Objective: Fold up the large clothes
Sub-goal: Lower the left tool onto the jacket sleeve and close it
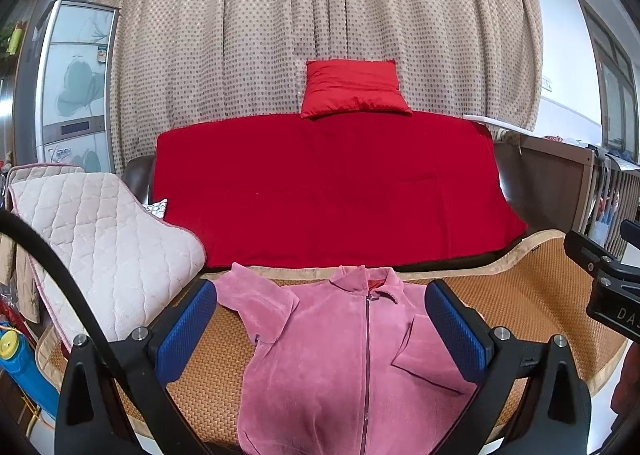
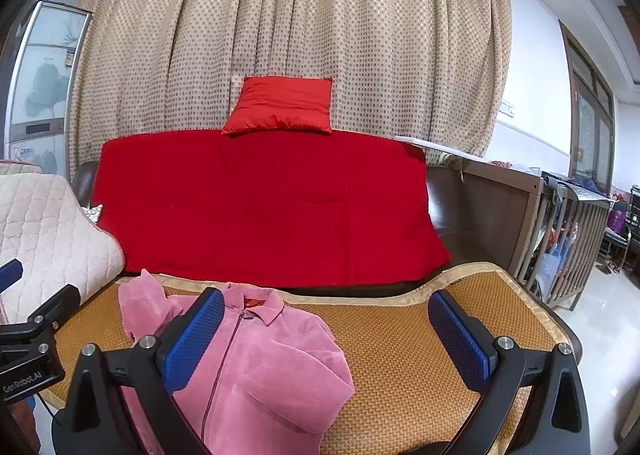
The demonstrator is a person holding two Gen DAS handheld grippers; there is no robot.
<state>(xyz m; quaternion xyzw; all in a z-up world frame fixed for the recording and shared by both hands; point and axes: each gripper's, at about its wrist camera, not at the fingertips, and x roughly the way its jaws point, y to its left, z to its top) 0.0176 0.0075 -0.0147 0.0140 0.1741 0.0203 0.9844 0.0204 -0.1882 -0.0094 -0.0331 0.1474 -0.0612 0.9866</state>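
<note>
Left gripper (image 1: 320,319): jaws spread wide, blue pads (image 1: 186,329) released and holding nothing. The pink jacket (image 1: 340,355) lies between and beyond the two fingers in the left wrist view, front side up, zip closed, collar toward the far edge. One sleeve is folded across the chest beside the right-hand pad; the other sleeve runs up and outward just past the left-hand pad. Whether the pads touch the fabric cannot be told — they appear to stand above it.

Right gripper (image 2: 326,335): jaws likewise wide apart, pads (image 2: 460,339) empty. In the right wrist view the jacket sits at the left-hand finger, which overlaps the collar and zip area; the space between the fingers is mostly bare mat, and the right-hand finger stands well apart from the garment.

The jacket rests on a woven orange mat (image 2: 400,347) with a pale border. Behind the mat, a sofa draped with a red cover (image 1: 332,191), a red cushion (image 1: 354,87) on its back. A quilted beige pad (image 1: 104,239) lies to the left — dotted curtains (image 2: 300,23) hang behind.
</note>
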